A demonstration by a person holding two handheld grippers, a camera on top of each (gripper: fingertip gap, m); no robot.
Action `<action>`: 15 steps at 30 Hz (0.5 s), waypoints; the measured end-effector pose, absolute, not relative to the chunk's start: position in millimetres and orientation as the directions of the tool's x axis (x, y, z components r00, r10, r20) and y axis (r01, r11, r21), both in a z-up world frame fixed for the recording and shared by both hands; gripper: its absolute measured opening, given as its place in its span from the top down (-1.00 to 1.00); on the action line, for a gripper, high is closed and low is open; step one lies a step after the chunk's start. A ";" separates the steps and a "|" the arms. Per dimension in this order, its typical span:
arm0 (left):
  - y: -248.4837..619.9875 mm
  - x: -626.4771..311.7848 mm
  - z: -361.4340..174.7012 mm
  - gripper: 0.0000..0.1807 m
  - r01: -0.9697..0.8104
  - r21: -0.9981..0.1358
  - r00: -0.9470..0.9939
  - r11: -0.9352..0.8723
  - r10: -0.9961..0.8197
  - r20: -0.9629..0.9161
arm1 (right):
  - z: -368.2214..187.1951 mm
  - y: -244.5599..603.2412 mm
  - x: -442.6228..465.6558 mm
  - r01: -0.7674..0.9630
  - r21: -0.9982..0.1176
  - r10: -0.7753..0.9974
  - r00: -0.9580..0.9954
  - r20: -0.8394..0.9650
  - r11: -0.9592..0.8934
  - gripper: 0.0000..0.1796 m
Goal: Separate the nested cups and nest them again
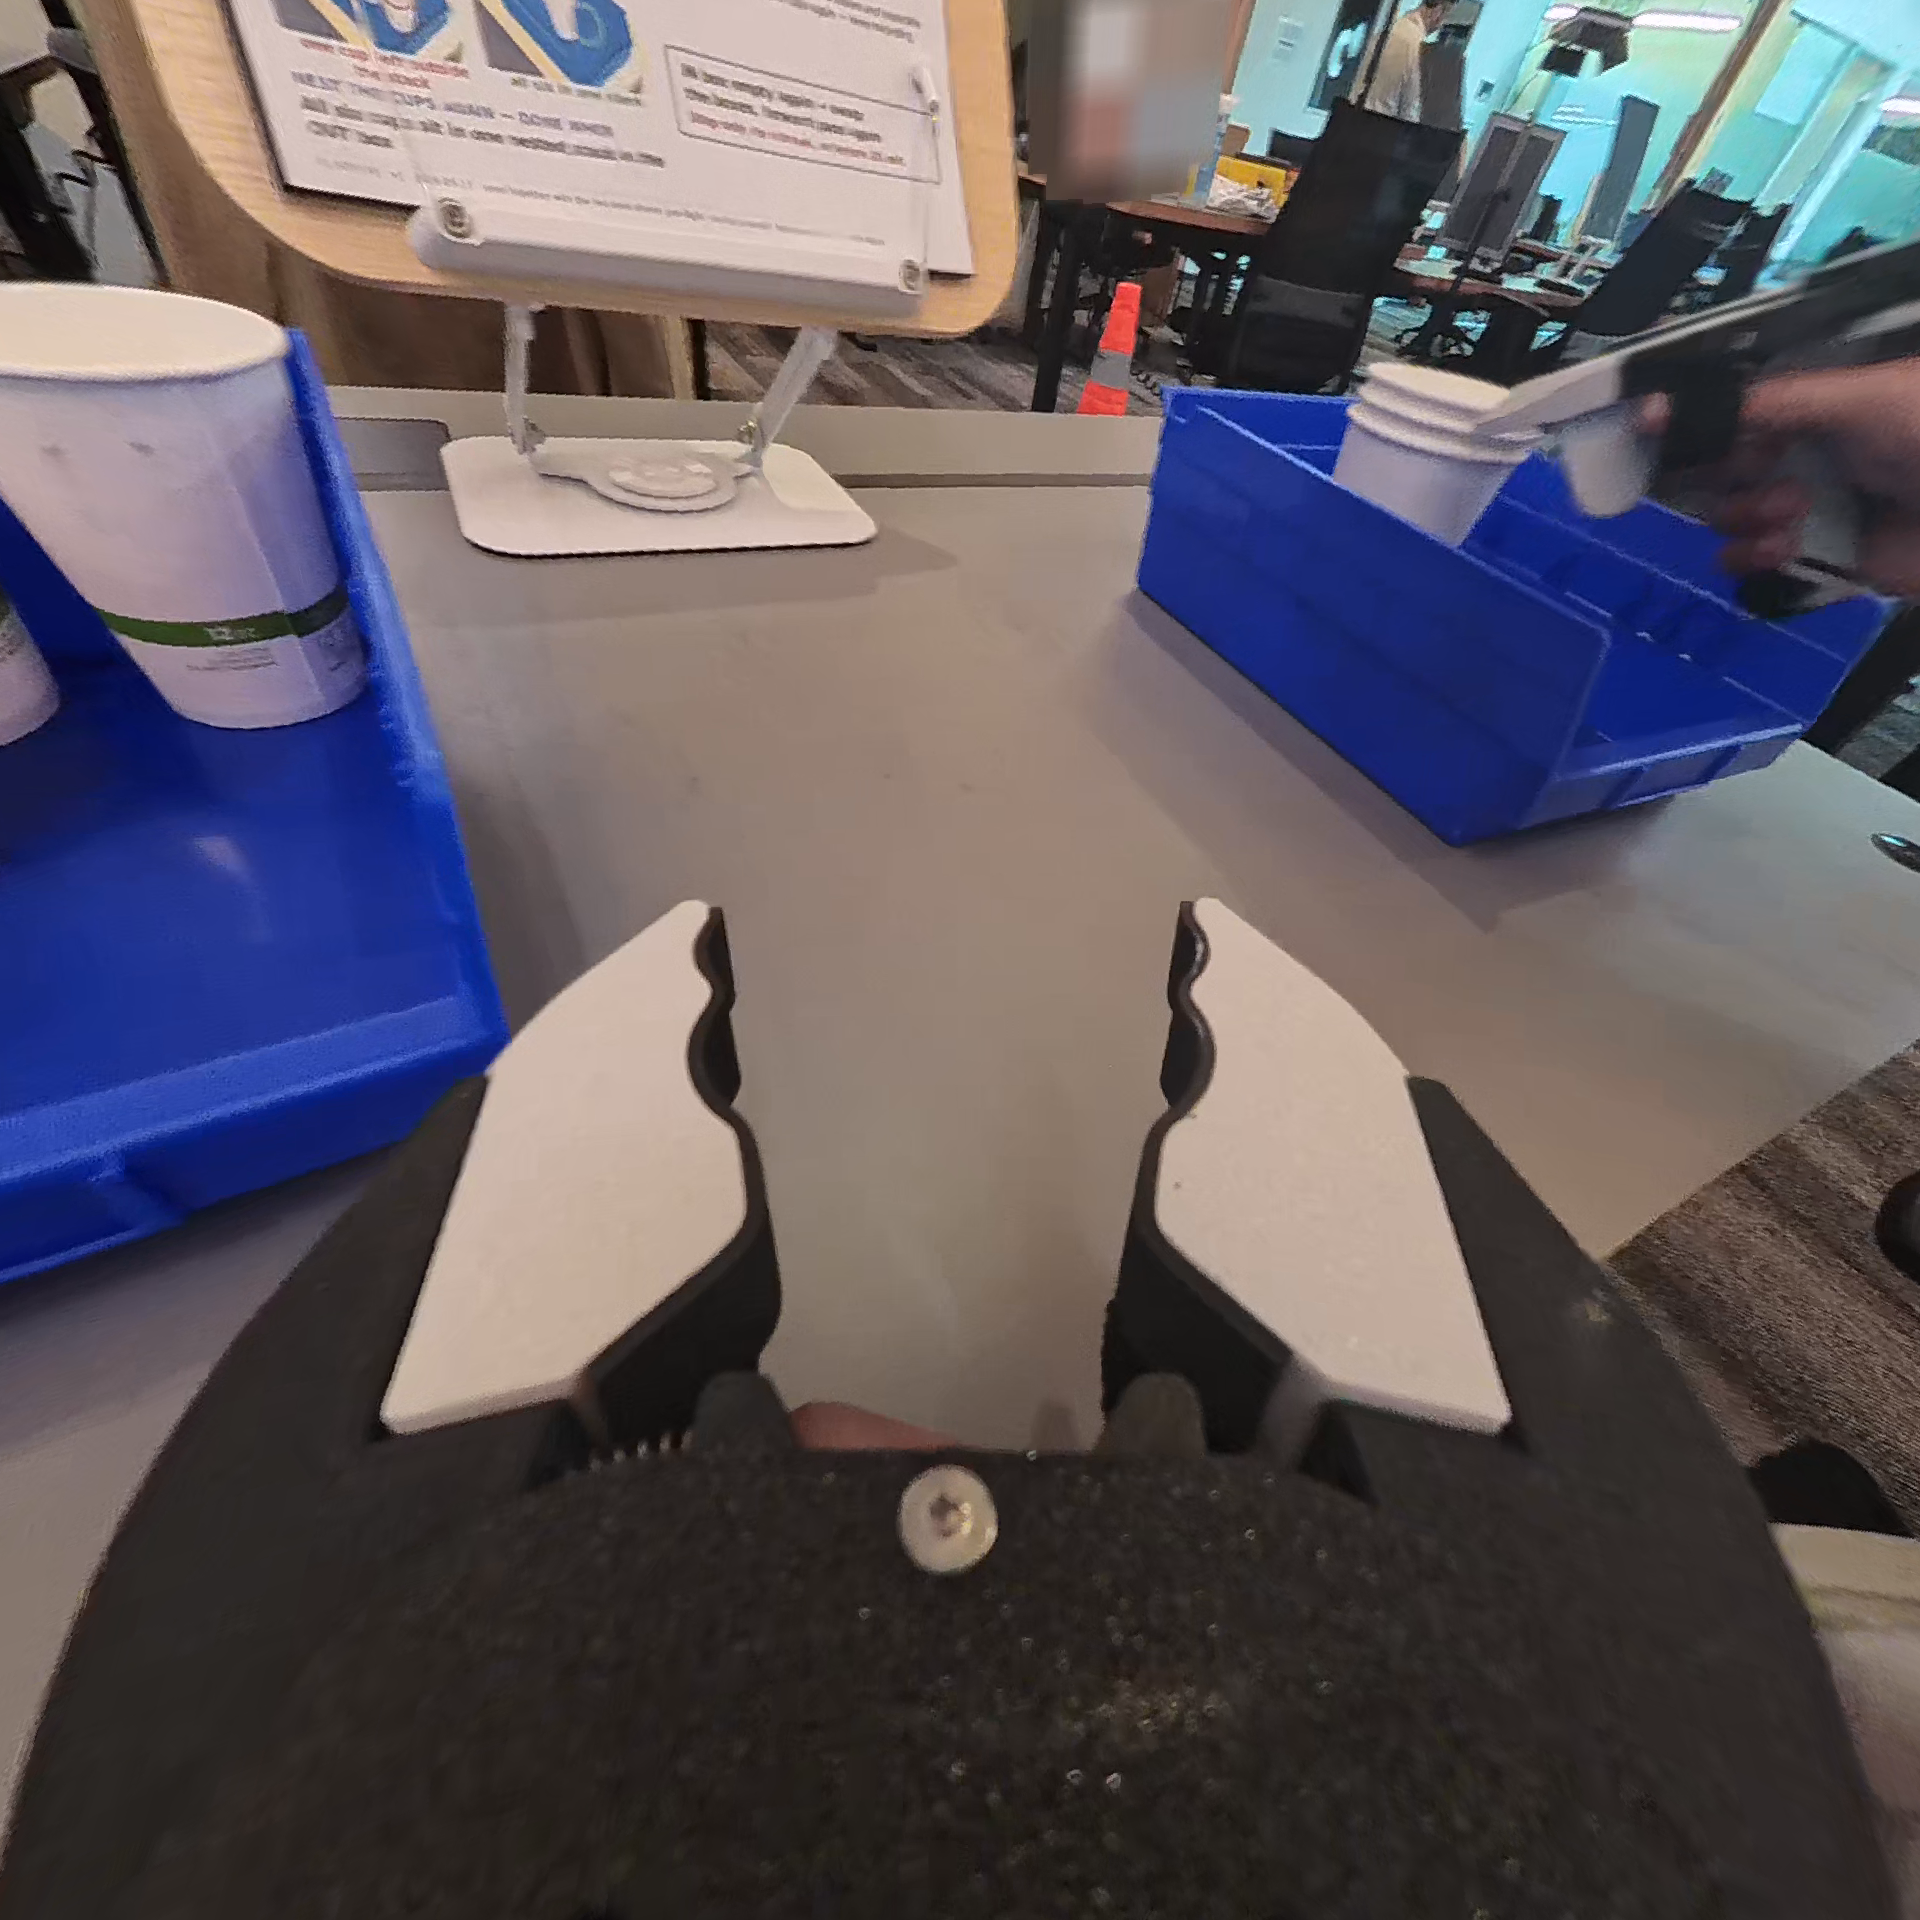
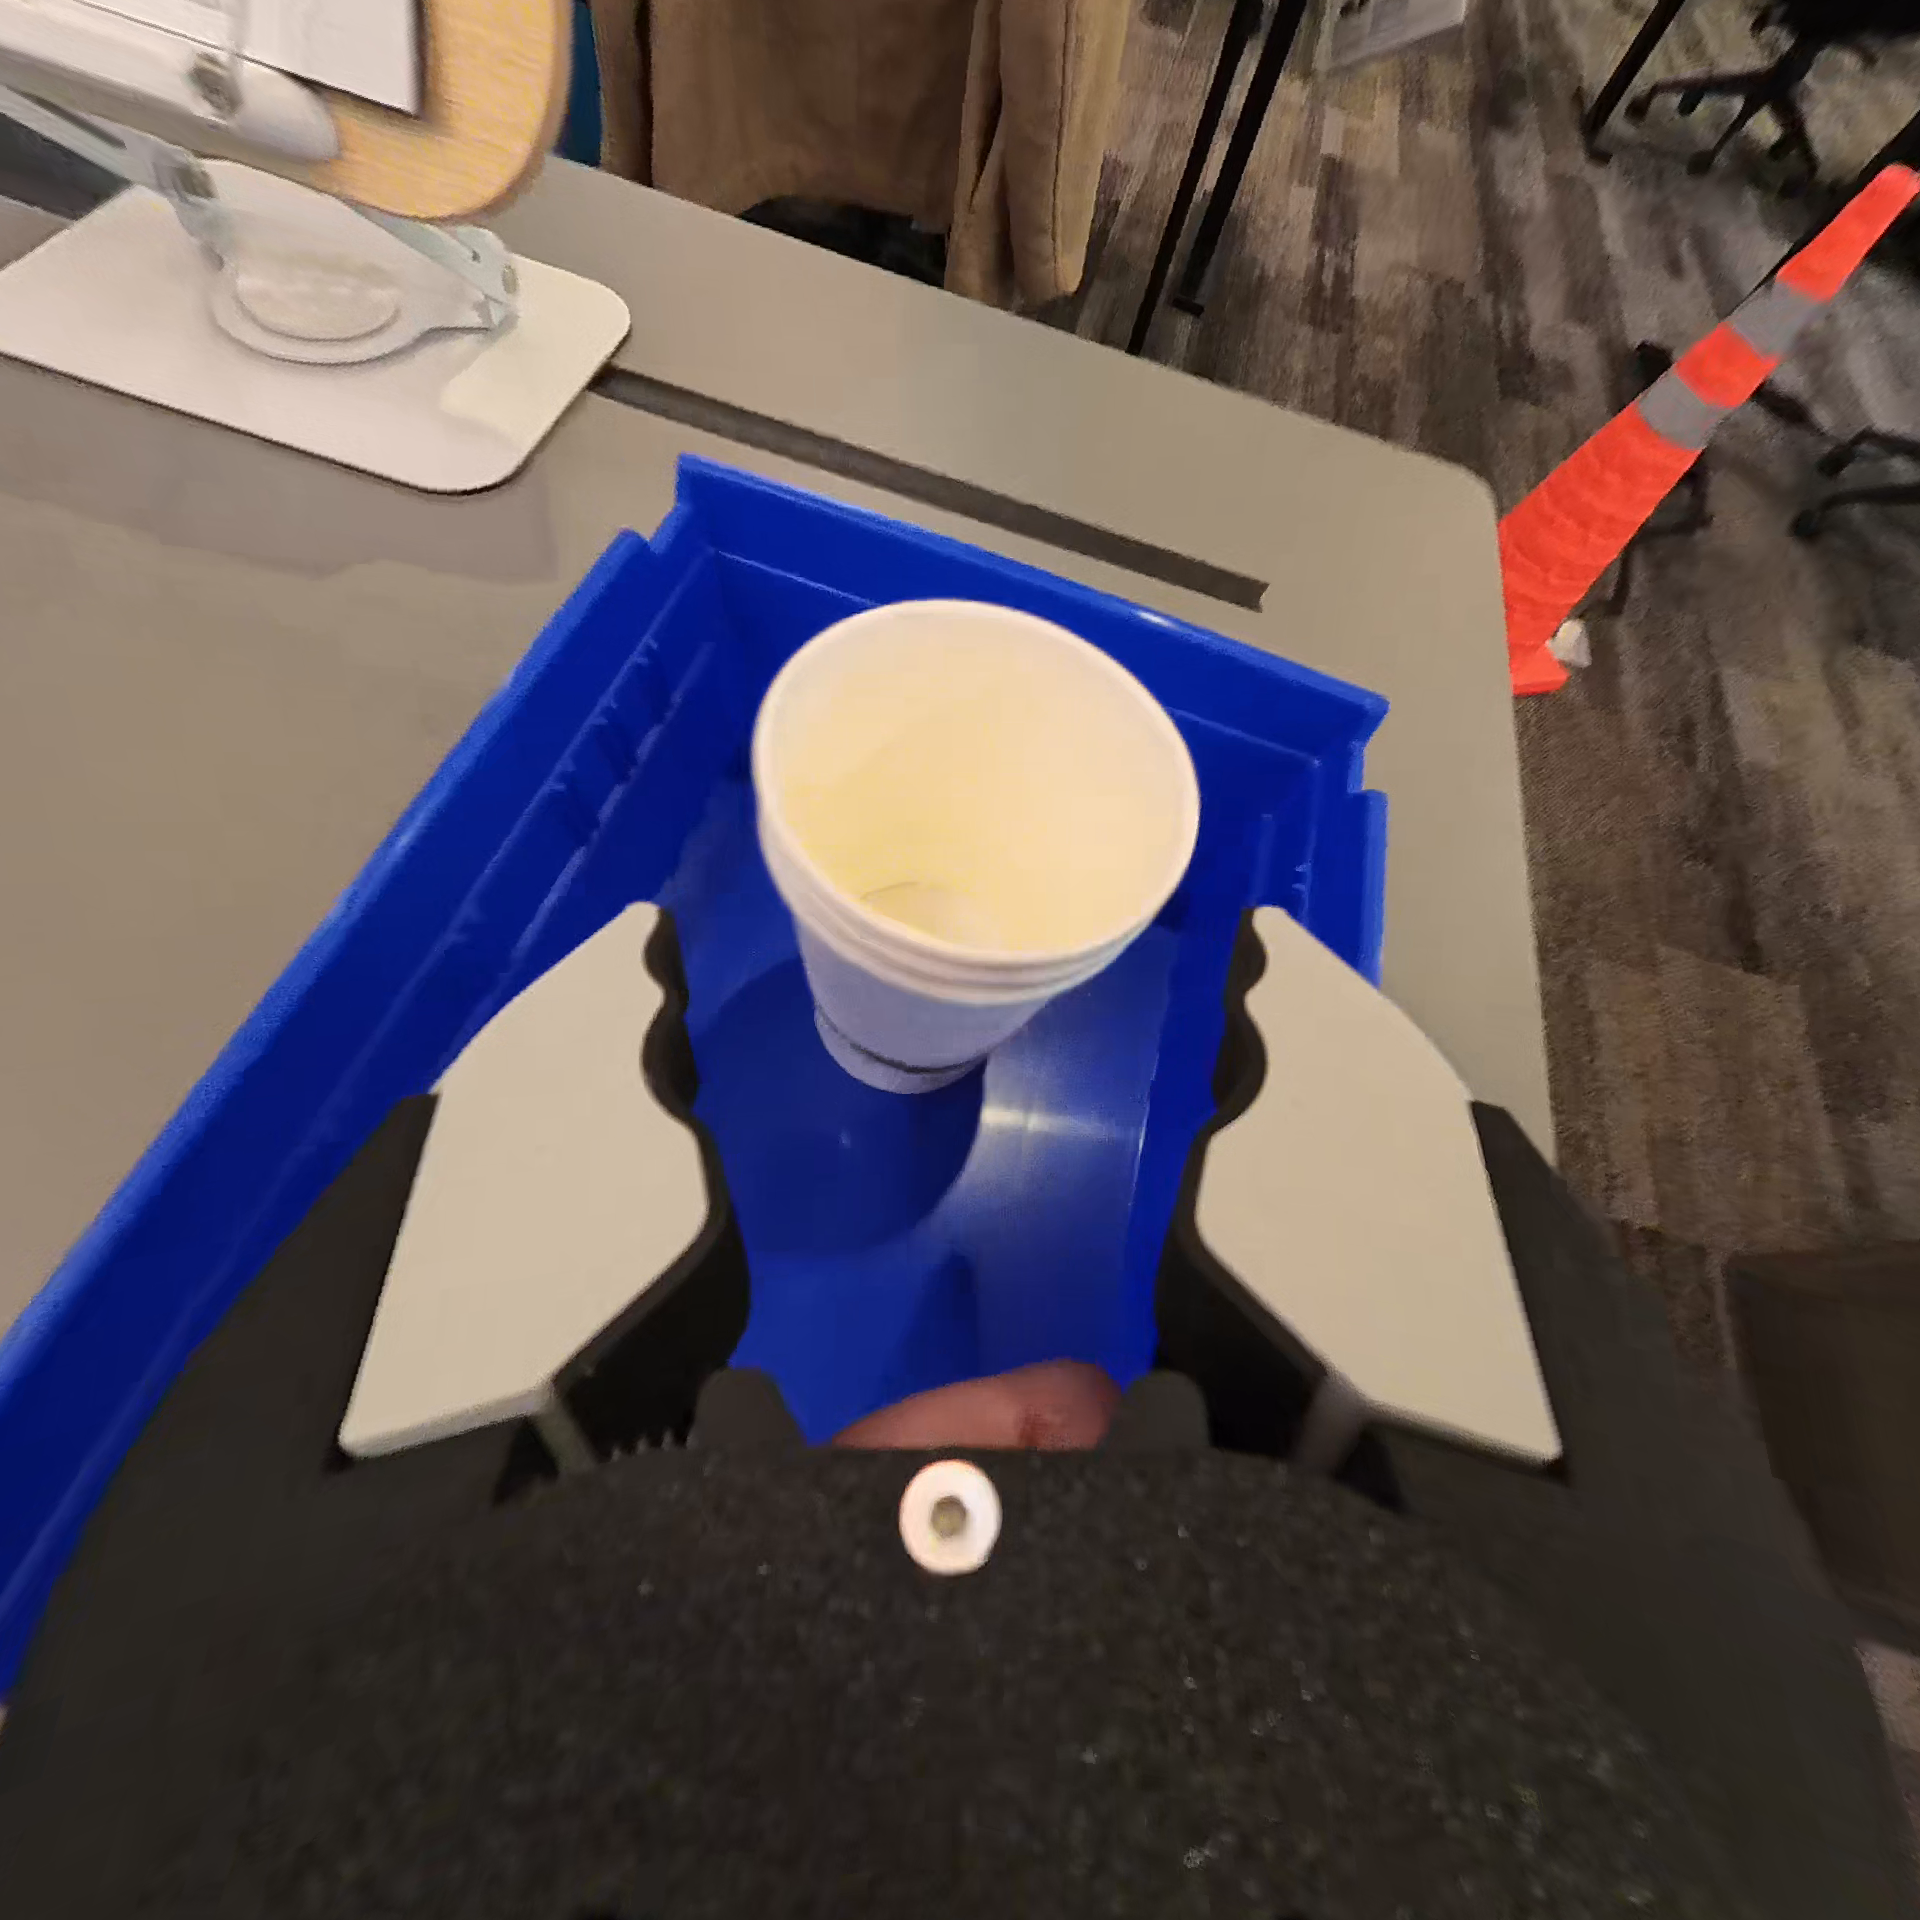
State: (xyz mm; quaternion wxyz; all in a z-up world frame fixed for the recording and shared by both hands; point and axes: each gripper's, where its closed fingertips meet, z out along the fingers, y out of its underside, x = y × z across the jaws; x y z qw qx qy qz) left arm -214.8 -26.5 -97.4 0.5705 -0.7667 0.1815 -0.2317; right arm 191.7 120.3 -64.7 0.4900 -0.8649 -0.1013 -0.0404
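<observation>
A stack of nested white paper cups (image 2: 966, 831) stands upright in the far end of a blue bin (image 2: 312, 997); it also shows in the left wrist view (image 1: 1418, 457), in the right bin (image 1: 1351, 665). My right gripper (image 2: 951, 925) is open and empty, above the bin just short of the stack; it shows blurred in the left wrist view (image 1: 1579, 436). A single white cup with a green band (image 1: 177, 509) stands in the left blue bin (image 1: 405, 831), and the edge of another cup (image 1: 16, 665) beside it. My left gripper (image 1: 951, 914) is open and empty over the grey table (image 1: 935, 707).
A white stand with an instruction sheet (image 1: 665, 488) sits at the back of the table, also in the right wrist view (image 2: 312, 343). An orange cone (image 2: 1662, 416) stands on the floor past the table's right edge. Chairs and desks fill the room behind.
</observation>
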 end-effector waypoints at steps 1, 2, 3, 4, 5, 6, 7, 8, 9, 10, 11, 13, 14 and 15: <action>-24.1 -221.6 -96.3 0.11 -0.019 -0.961 0.845 -0.276 -0.518 0.133 | -57.3 110.0 184.9 0.228 -0.853 0.133 0.973 0.187 -0.470 -0.08; -20.5 -231.3 -94.0 0.12 -0.024 -0.965 0.869 -0.262 -0.483 0.109 | -49.8 97.8 172.0 0.228 -0.874 0.142 0.973 0.184 -0.429 -0.06; -16.1 -243.2 -90.6 0.12 -0.034 -0.969 0.893 -0.246 -0.443 0.082 | -44.4 83.8 151.9 0.212 -0.899 0.176 0.972 0.155 -0.382 -0.03; -10.7 -257.4 -86.8 0.12 -0.044 -0.971 0.917 -0.235 -0.396 0.054 | -43.2 67.9 126.6 0.181 -0.920 0.229 0.968 0.104 -0.347 -0.02; -4.4 -273.8 -82.5 0.12 -0.049 -0.972 0.939 -0.231 -0.343 0.034 | -45.6 51.3 98.8 0.138 -0.935 0.291 0.956 0.039 -0.327 -0.02; 2.8 -290.7 -77.8 0.11 -0.049 -0.971 0.955 -0.233 -0.294 0.023 | -49.9 34.9 70.0 0.090 -0.945 0.354 0.935 -0.029 -0.314 0.00; 11.0 -307.0 -73.8 0.11 -0.045 -0.969 0.967 -0.245 -0.253 0.019 | -56.6 18.9 41.3 0.049 -0.949 0.418 0.904 -0.090 -0.311 0.01; 20.6 -322.2 -71.3 0.08 -0.044 -0.962 0.976 -0.269 -0.219 0.016 | -66.0 4.6 14.5 0.017 -0.945 0.468 0.871 -0.146 -0.327 0.02; 32.2 -337.1 -69.7 0.01 -0.044 -0.954 0.983 -0.295 -0.184 0.012 | -77.3 -8.3 -10.6 -0.004 -0.934 0.510 0.837 -0.199 -0.358 0.02; 45.2 -351.5 -68.1 0.00 -0.040 -0.948 0.989 -0.317 -0.147 0.008 | -87.7 -20.2 -34.2 -0.016 -0.920 0.546 0.801 -0.247 -0.392 0.02; 59.1 -365.0 -66.7 -0.01 -0.032 -0.942 0.994 -0.335 -0.109 0.005 | -96.1 -30.9 -55.5 -0.021 -0.908 0.581 0.762 -0.285 -0.418 0.01; 88.5 -386.0 -67.7 -0.03 -0.016 -0.928 0.999 -0.373 -0.051 0.003 | -108.3 -46.3 -85.7 -0.007 -0.892 0.629 0.707 -0.324 -0.451 0.02; 102.7 -393.7 -71.6 -0.04 -0.007 -0.915 1.000 -0.403 -0.031 0.006 | -111.7 -51.8 -95.0 0.008 -0.889 0.648 0.688 -0.327 -0.457 0.02; 115.7 -400.7 -78.5 -0.04 0.005 -0.895 1.000 -0.445 -0.011 0.011 | -112.8 -56.0 -100.8 0.024 -0.891 0.665 0.674 -0.321 -0.454 0.02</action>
